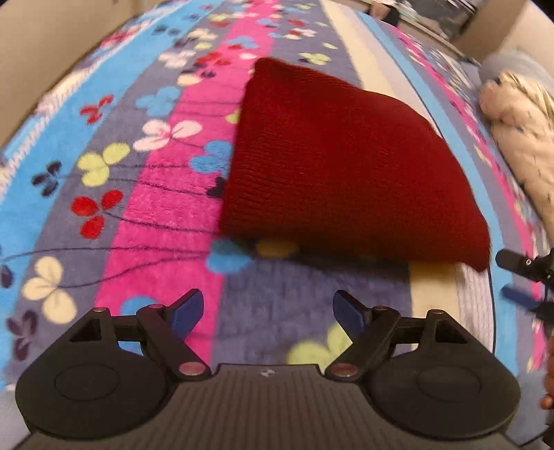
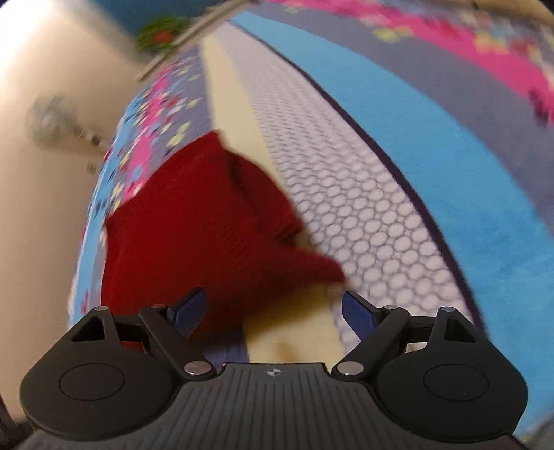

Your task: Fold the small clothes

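A dark red knitted garment (image 1: 346,166) lies folded flat on the flowered fleece blanket (image 1: 166,194), a little beyond my left gripper (image 1: 268,301). That gripper is open, with only blanket between its blue pads. At the right edge of the left wrist view show the black fingers (image 1: 512,261) of my right gripper, beside the garment's near right corner. In the right wrist view the red garment (image 2: 194,235) spreads ahead and to the left, one corner reaching toward the right gripper (image 2: 273,297). It is open and nothing is held; its left pad hangs over the cloth.
A cream plush toy (image 1: 519,138) lies on the blanket at the right. The blanket (image 2: 398,145) has blue, white-dotted and cream stripes. The bed's edge drops to a beige wall (image 2: 41,242) on the left. A blurred green and red object (image 2: 161,33) sits far back.
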`<state>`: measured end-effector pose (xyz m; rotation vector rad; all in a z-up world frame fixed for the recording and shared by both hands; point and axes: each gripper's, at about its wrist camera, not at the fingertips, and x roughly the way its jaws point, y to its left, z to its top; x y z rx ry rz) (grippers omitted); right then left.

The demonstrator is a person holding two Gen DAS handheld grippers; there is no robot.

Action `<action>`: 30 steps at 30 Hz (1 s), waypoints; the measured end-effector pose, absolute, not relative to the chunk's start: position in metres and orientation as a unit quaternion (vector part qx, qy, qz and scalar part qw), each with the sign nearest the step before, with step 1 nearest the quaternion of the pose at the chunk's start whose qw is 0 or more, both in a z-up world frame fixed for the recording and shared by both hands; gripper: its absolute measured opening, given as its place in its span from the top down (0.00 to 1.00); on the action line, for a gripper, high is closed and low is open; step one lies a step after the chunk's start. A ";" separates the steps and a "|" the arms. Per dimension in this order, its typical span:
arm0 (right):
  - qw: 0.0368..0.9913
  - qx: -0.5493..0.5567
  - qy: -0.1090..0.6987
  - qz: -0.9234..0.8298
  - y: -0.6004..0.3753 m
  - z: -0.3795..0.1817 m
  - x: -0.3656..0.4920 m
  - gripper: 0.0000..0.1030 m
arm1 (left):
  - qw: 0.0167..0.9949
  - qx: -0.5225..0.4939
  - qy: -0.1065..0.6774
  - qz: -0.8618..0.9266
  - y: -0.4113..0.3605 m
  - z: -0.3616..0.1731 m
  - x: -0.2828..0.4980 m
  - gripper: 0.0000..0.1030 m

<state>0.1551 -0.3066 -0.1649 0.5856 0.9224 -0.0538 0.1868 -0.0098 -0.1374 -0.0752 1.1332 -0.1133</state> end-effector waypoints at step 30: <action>0.946 0.034 0.323 0.000 -0.224 -0.074 -0.009 0.15 | 0.893 0.048 0.448 0.012 -0.046 -0.053 0.051 0.10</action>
